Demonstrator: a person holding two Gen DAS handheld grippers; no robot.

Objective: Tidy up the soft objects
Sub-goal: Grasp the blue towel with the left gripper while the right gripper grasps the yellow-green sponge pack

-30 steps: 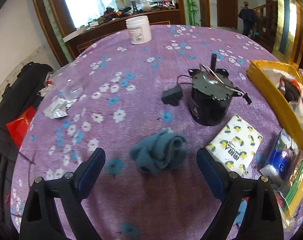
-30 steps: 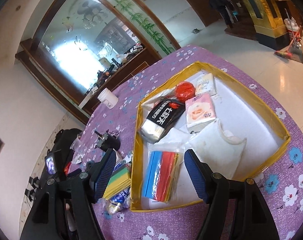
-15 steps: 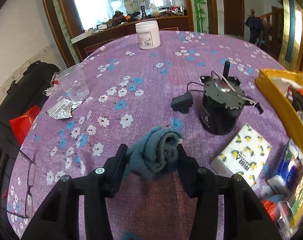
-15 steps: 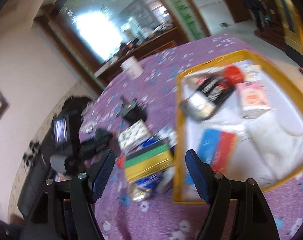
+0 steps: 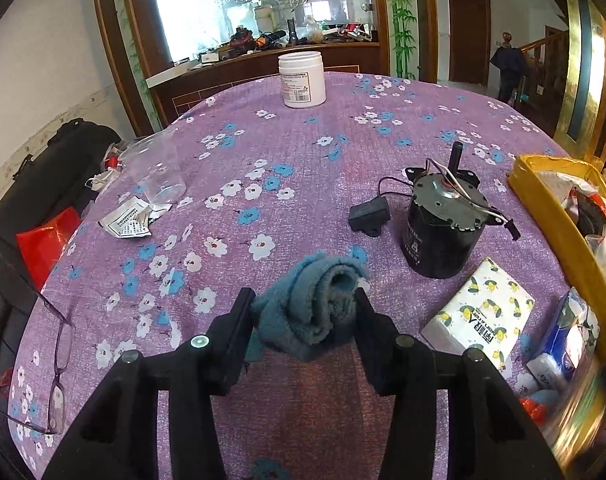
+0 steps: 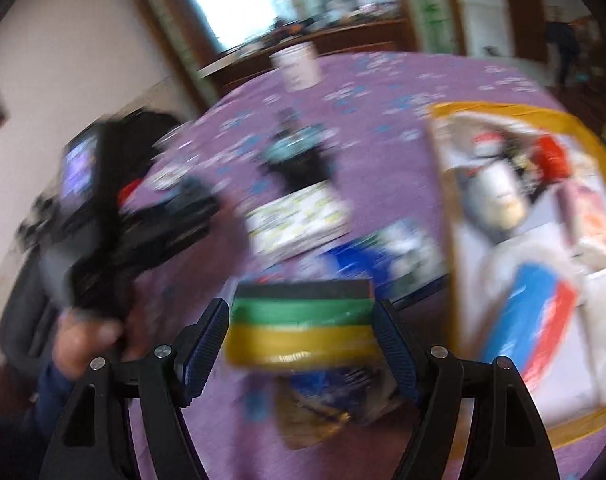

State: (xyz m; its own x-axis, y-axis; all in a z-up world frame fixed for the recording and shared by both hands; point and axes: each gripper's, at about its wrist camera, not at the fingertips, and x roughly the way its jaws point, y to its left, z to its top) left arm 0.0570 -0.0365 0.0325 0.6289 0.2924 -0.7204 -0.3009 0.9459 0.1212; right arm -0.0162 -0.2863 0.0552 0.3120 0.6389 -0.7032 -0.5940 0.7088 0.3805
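My left gripper (image 5: 303, 304) is shut on a crumpled blue-grey cloth (image 5: 311, 304), held over the purple flowered tablecloth (image 5: 263, 152). In the blurred right wrist view, my right gripper (image 6: 301, 320) is open, its fingers on either side of a green and yellow sponge pack (image 6: 301, 320) without visibly pressing it. The yellow-rimmed tray (image 6: 449, 216) with several soft packs lies to the right; it also shows in the left wrist view (image 5: 551, 204).
A black motor (image 5: 443, 228) with wires and a small black box (image 5: 369, 218) stand ahead. A tissue pack (image 5: 479, 316) lies right of the cloth. A white jar (image 5: 302, 79), a clear cup (image 5: 159, 168), a paper scrap (image 5: 129, 222) and glasses (image 5: 51, 360) lie around.
My left gripper closed on the cloth and took hold of it. My right gripper swung left from the tray and came down around the sponge pack.
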